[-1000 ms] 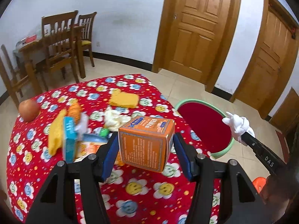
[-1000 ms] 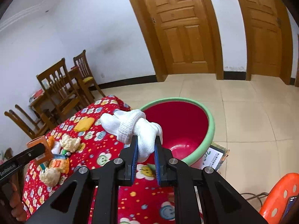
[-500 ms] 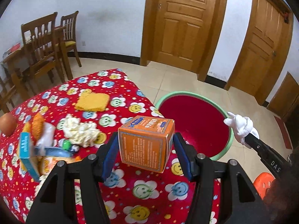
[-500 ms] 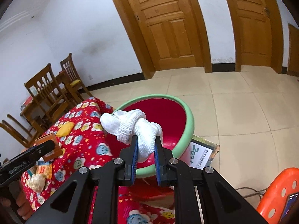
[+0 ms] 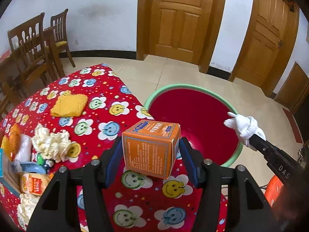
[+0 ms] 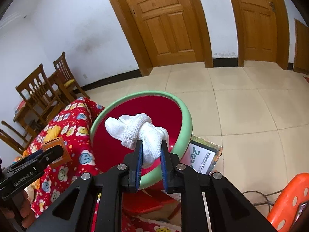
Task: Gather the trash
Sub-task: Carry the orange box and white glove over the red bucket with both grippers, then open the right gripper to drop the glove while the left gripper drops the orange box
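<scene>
Where cloth [image 5: 119,116] ends, basin [image 5: 154,94] alongside.

Left gripper [image 5: 151,151] pointed steeply down, jaws about half open, clamped on a box [image 5: 151,147]. Right gripper [image 6: 151,150] also angled down, jaws narrow and just been opening a little, cloth [image 6: 142,133] between the pads. A hand [image 6: 11,214] showed under the left gripper.

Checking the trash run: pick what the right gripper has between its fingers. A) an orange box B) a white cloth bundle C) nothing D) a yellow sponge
B: the right gripper has the white cloth bundle between its fingers, over the red basin; the orange box is in the left gripper.
</scene>
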Motion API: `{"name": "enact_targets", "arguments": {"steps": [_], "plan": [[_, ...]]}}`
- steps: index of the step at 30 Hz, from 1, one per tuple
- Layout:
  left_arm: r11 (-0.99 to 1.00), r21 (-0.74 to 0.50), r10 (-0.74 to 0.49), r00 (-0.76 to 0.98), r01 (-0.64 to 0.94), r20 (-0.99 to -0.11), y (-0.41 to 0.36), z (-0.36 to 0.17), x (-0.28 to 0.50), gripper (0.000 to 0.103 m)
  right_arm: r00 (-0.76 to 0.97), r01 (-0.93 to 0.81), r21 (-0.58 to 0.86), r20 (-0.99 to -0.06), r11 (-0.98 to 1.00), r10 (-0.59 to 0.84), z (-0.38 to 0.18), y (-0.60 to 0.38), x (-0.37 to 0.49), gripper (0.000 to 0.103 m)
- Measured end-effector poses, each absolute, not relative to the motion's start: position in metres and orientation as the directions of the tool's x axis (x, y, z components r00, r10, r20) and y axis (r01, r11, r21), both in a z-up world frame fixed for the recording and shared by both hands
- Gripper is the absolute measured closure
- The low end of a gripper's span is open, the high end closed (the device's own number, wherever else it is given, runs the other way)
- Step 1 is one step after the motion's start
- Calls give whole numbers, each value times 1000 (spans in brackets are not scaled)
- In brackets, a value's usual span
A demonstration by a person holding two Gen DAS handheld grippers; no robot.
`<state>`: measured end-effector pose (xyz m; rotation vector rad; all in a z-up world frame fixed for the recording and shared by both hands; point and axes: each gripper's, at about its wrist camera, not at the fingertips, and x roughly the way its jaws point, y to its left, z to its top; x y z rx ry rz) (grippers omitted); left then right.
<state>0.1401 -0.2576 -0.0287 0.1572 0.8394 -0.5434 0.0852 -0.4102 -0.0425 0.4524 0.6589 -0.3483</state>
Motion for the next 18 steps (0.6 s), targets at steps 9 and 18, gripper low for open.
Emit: {"name": "enact_targets", "arguments": {"steps": [9, 18], "plan": [[842, -77, -407, 535, 534, -740, -270, -31, 144, 44, 743, 457, 303, -646, 836, -173, -43, -415, 87, 62], [830, -66, -414, 533, 553, -738, -285, -34, 149, 44, 758, 499, 318, -611, 806, -229, -35, -428, 68, 61]]}}
